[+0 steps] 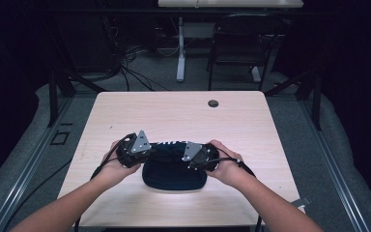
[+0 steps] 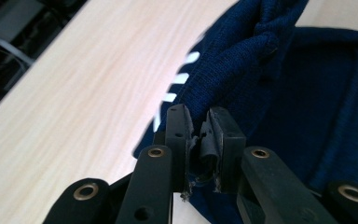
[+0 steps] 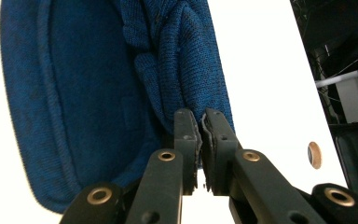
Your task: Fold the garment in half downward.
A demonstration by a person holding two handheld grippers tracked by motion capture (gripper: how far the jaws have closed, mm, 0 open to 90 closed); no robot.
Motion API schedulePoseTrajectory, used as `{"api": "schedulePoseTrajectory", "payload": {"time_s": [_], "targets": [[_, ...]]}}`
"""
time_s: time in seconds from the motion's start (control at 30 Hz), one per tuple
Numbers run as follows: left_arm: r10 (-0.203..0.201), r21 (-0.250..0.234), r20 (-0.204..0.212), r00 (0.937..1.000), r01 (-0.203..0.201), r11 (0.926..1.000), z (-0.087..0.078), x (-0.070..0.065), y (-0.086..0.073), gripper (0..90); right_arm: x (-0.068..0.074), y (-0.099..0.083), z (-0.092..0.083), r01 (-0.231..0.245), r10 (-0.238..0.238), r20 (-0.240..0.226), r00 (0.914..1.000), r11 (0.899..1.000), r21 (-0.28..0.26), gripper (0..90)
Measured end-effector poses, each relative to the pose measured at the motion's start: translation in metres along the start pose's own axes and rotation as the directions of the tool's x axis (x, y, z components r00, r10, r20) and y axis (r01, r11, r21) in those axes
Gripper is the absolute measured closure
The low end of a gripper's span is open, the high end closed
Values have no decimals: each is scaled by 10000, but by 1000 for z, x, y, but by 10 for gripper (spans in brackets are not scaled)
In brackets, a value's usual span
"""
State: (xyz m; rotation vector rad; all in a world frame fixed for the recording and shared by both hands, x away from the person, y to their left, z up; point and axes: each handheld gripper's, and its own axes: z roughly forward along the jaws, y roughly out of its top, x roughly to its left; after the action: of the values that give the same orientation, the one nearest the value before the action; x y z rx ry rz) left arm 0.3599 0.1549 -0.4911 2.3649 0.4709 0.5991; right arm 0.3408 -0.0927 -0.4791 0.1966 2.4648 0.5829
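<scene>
Left gripper [image 1: 150,151], right gripper [image 1: 183,155], pinching garment [image 1: 174,175], hands inward

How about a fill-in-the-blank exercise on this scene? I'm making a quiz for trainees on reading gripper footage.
1. Both grippers are closed on a knitted garment whose colour is dark ____.
2. The garment lies on a light ____ table.
3. The left gripper pinches the garment's edge near some ____ lettering.
4. Near the table's far edge sits a small round ____.

Missing words: blue; wooden; white; hole
</scene>
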Motion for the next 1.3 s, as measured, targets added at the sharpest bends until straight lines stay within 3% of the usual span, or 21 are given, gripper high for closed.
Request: {"api": "schedulePoseTrajectory", "payload": {"time_s": [0.1, 0.3, 0.33, 0.77, 0.93, 1.13, 1.3], "targets": [[-29, 17, 305, 9995, 28, 10000, 1, -4, -6, 789, 8, -3, 1, -284, 285, -242, 9993, 9996, 57, 851], [147, 261, 504, 9986, -160, 9995, 5, -14, -17, 785, 26, -8, 4, -361, 368, -526, 9979, 9992, 143, 853], [169, 268, 528, 9985, -183, 9995, 5, -15, -18, 785, 30, -9, 5, -597, 599, -698, 9958, 9982, 60, 853], [476, 573, 1227, 9913, -549, 9968, 12, -33, -38, 777, 56, -25, 15, -1136, 1147, -1296, 9849, 9934, 159, 852], [310, 628, 1355, 9903, -398, 9972, 13, -37, -48, 771, 66, -27, 18, -1055, 1077, -1350, 9850, 9941, 236, 849], [-14, 708, 1661, 9861, -105, 9974, 16, -41, -58, 752, 75, -32, 22, -1383, 1390, -1494, 9790, 9903, 154, 854], [-226, 826, 1559, 9875, 98, 9965, 19, -43, -67, 771, 76, -37, 23, -1493, 1506, -1548, 9764, 9886, 200, 896]]}}
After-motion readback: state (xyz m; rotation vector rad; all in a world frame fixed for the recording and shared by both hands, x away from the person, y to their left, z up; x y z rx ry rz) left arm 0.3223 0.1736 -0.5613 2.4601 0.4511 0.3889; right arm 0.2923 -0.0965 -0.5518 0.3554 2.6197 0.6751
